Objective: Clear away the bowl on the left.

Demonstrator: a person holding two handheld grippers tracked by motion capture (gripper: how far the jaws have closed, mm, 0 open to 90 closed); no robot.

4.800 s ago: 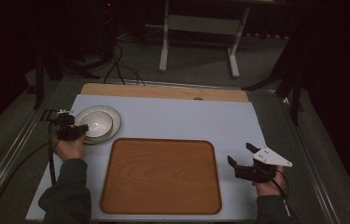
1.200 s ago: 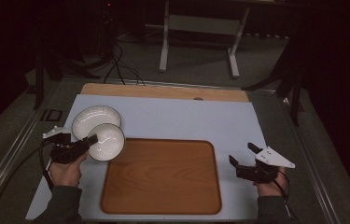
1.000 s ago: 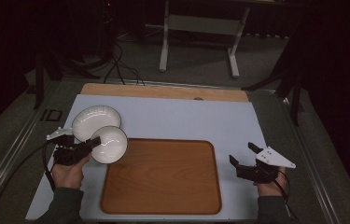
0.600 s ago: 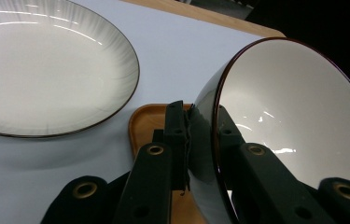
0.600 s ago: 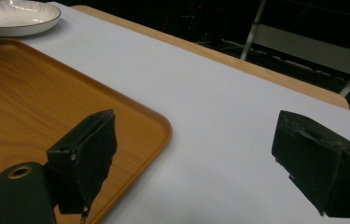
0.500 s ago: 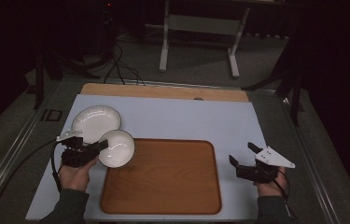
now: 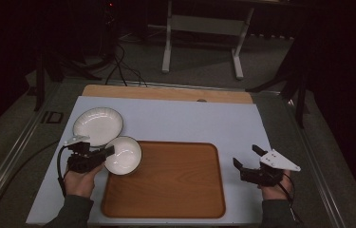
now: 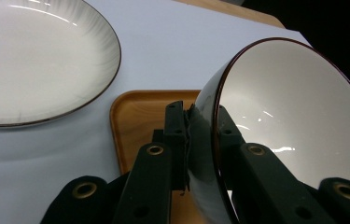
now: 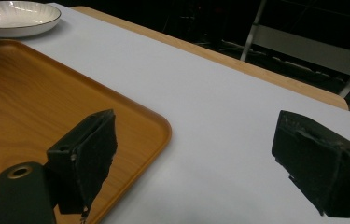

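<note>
Plate: white plate (image 7: 98, 125) with a thin dark rim lies flat at the far left of the tabletop (image 7: 190, 118), on the pale sheet, well clear of the person's edge. In the left gripper view it (image 8: 37, 60) shows beside the tray's corner, apart from it.
Left hand: the hand (image 7: 81, 178) comes in from the bottom edge, sleeve behind it, wrapped around the left tongs (image 7: 109, 151); a cable loops off to the hand's left.
Left tongs: closed on the rim of the bowl, one jaw inside the wall and one outside, as the left gripper view (image 8: 200, 140) shows plainly.
Bowl: white inside, dark outside, the bowl (image 7: 123, 155) hangs tipped on its side in the grip, its mouth turned partly up. It sits just beside the plate and over the near left corner region of the tray; whether it touches the tray I cannot tell. Close up (image 8: 294, 121), its glossy inside catches light.
Tray: wooden tray (image 7: 163, 183) with rounded corners lies flat in the middle of the tabletop, bare on its surface.
Right tongs: the right tongs (image 7: 247, 156) rest just right of the tray, jaws spread wide with nothing between them (image 9: 191, 163).
Right hand: the hand (image 7: 273, 183) grips them from below, a grey three-cornered plate on top.
</note>
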